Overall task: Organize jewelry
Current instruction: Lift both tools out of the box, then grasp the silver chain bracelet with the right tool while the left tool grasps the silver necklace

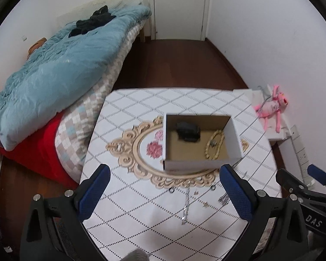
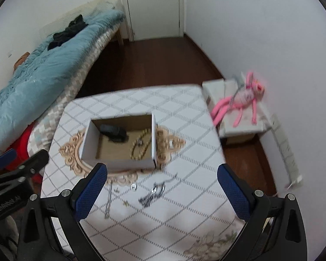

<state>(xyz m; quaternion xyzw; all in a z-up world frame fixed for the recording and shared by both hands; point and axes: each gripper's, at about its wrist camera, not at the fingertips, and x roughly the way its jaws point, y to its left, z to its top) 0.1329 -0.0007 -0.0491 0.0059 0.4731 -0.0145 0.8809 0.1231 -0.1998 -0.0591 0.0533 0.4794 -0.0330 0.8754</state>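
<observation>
Both the left gripper (image 1: 165,187) and the right gripper (image 2: 162,183) hover with jaws spread wide, holding nothing. A silver chain (image 1: 185,204) lies between the left jaws; the box (image 1: 197,163) sits just beyond.

Layout: box centre of table, loose jewelry in front of it, your grippers nearest.

Your box (image 1: 203,163) sits mid-table (image 1: 141,100); in it, a pouch (image 1: 188,131) lies left-rear and a bead necklace (image 1: 215,144) right. In front of the box, on the table: a chain (image 1: 186,204) to the left, a ring (image 2: 133,187) centre, a bracelet (image 2: 152,194) right. Your left gripper (image 1: 165,192) and right gripper (image 2: 163,192) hover over the near edge, side by side. Bed (image 1: 54,74) is left of the table, plush toy (image 2: 241,100) on a ledge right, door (image 1: 179,6) behind.
</observation>
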